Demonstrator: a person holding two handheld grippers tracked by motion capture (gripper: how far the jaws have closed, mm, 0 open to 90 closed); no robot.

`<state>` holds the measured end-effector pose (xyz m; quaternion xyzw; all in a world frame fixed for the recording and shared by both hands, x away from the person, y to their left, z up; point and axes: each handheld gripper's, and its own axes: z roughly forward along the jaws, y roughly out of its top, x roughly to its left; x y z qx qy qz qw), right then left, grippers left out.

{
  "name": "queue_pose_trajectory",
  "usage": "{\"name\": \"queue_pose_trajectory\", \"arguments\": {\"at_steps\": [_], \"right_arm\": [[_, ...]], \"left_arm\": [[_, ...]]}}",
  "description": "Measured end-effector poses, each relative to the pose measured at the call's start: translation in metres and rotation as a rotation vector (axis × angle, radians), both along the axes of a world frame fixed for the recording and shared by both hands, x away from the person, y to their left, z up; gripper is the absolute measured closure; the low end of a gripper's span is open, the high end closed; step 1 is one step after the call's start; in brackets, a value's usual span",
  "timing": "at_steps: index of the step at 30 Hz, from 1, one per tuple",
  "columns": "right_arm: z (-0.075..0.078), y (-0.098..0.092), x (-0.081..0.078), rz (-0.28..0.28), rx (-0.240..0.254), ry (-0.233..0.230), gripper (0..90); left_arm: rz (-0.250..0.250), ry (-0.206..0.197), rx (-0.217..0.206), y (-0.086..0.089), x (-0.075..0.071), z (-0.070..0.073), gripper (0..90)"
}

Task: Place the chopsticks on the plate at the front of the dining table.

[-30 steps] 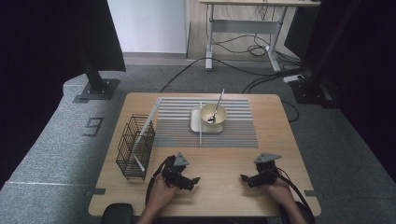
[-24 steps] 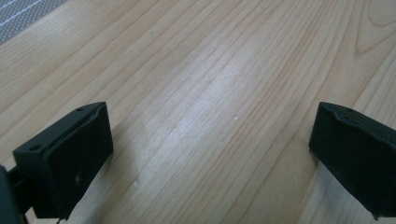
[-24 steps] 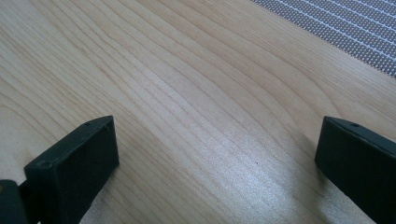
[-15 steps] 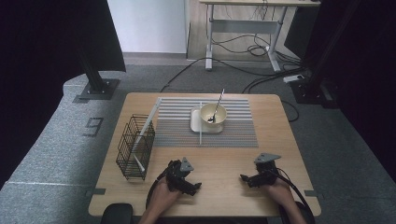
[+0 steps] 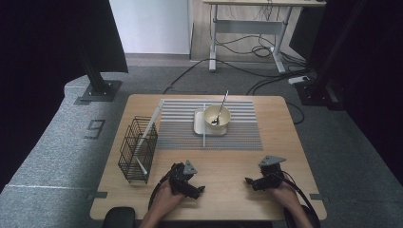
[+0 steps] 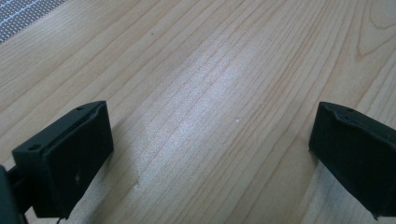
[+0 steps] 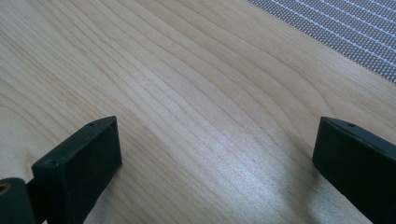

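Observation:
A cream bowl (image 5: 217,116) with a metal spoon (image 5: 220,110) leaning in it sits on a white square plate (image 5: 199,126), on the striped grey mat (image 5: 237,133) at mid table. My left gripper (image 5: 198,189) rests low on the bare wood near the front edge, left of centre. In the left gripper view its jaws stand wide apart, so the left gripper (image 6: 210,126) is open over plain wood. My right gripper (image 5: 250,181) lies near the front right. The right gripper (image 7: 215,140) is open too, with a corner of the mat (image 7: 345,32) beyond it.
A black wire basket (image 5: 137,151) stands at the table's left side, and a long white strip (image 5: 153,120) leans out of it toward the mat's far left corner. A thin white stick (image 5: 204,134) lies across the mat beside the plate. The wooden table (image 5: 228,166) ends just behind my hands.
My left gripper has shifted slightly toward the front edge and turned a little to the right. The right gripper, bowl and basket have not moved.

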<state>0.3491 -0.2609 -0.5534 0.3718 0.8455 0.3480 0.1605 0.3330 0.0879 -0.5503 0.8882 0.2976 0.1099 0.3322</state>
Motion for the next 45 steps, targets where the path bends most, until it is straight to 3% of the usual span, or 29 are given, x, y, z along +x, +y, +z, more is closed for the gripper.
{"name": "queue_pose_trajectory", "arguments": {"at_steps": [3,6,15,22,39,45], "right_arm": [[0.007,0.001,-0.001,0.011,0.012,-0.008,1.0],[0.019,0.004,-0.002,0.029,0.056,-0.007,1.3],[0.046,0.012,-0.006,0.078,0.083,-0.026,1.4],[0.070,0.027,-0.005,0.127,0.071,-0.037,2.0],[0.111,0.063,0.002,0.238,0.126,-0.035,2.4],[0.121,0.074,0.007,0.254,0.142,-0.038,2.4]], "left_arm": [[0.000,0.000,0.001,0.000,0.000,0.000,0.0],[0.000,0.000,0.000,0.000,0.000,0.000,0.0],[0.000,0.000,0.001,0.000,0.000,0.000,0.0],[0.001,-0.001,0.000,0.000,0.000,0.000,0.0],[0.003,0.001,-0.001,0.000,0.000,0.000,0.0],[0.004,0.000,0.000,0.000,0.000,0.000,0.0]]}}
